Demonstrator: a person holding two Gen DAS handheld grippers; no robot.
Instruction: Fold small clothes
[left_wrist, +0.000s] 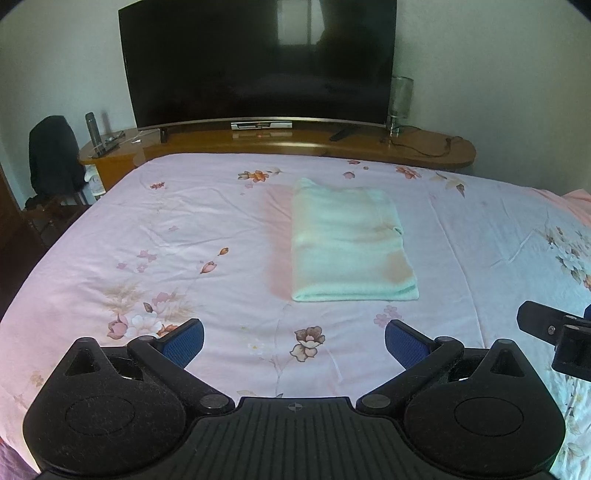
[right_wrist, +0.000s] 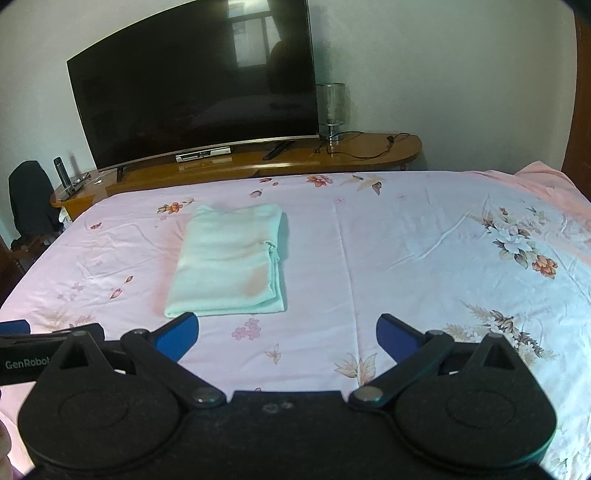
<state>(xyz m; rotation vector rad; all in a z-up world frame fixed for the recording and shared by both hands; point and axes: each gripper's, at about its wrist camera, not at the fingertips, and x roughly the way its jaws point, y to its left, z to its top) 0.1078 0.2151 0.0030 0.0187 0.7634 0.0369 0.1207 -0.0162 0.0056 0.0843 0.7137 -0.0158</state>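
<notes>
While both grippers hover wide apart and empty over the flowered bedsheet (left_wrist: 184, 229), the folded mint cloth (left_wrist: 347, 240) lies flat just beyond the left gripper (left_wrist: 293, 341) and far-left of the right gripper (right_wrist: 287, 338). "GenRobot" reads on the left gripper's side.

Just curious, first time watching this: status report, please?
Left gripper open, empty. Right gripper open, empty. Mint-green garment folded flat on floral bedsheet. Nothing in the way.
</notes>
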